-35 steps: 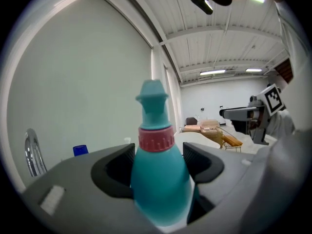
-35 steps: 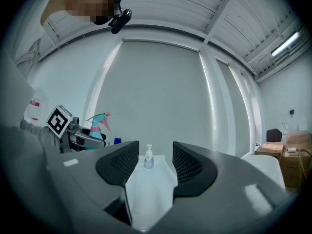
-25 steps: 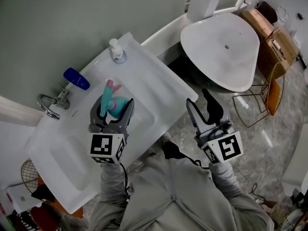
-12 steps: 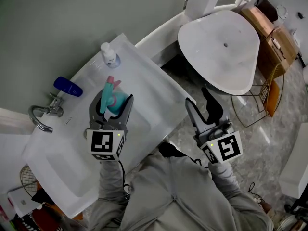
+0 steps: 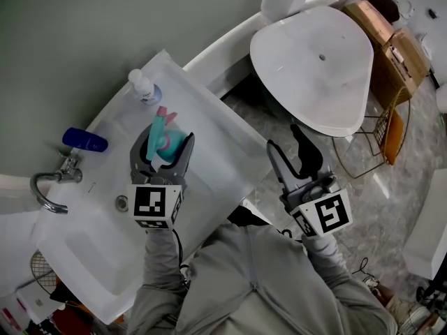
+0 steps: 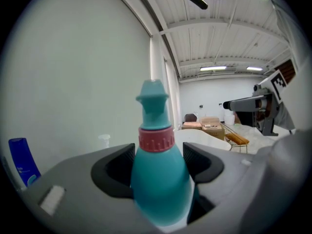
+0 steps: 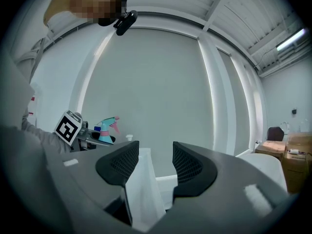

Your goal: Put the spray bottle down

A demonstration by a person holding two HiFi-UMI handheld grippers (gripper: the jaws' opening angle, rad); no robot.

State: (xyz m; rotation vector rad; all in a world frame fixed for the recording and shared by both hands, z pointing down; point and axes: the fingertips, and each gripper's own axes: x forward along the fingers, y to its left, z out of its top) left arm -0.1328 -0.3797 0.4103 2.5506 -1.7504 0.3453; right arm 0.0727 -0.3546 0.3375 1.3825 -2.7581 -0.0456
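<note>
A teal spray bottle (image 5: 167, 142) with a pink collar and trigger stands upright between the jaws of my left gripper (image 5: 162, 149), which is shut on it above the white sink (image 5: 209, 128). The left gripper view shows the same spray bottle (image 6: 157, 174) filling the gap of my left gripper (image 6: 156, 162). My right gripper (image 5: 289, 145) hangs off the sink's right edge over the floor, open and empty. In the right gripper view my right gripper (image 7: 152, 165) has only the sink's edge behind its gap, and the spray bottle (image 7: 107, 129) shows far left.
A white pump bottle (image 5: 142, 84) and a blue bottle (image 5: 84, 140) sit at the back of the sink near the chrome tap (image 5: 49, 187). A white oval tub (image 5: 314, 61) lies to the right, with cardboard boxes (image 5: 391, 47) and a wire rack (image 5: 387, 135) beyond.
The view has shifted, so the sink and its bottles lie further left and lower in the picture. My left gripper still holds the spray bottle over the basin. The right gripper has barely moved.
</note>
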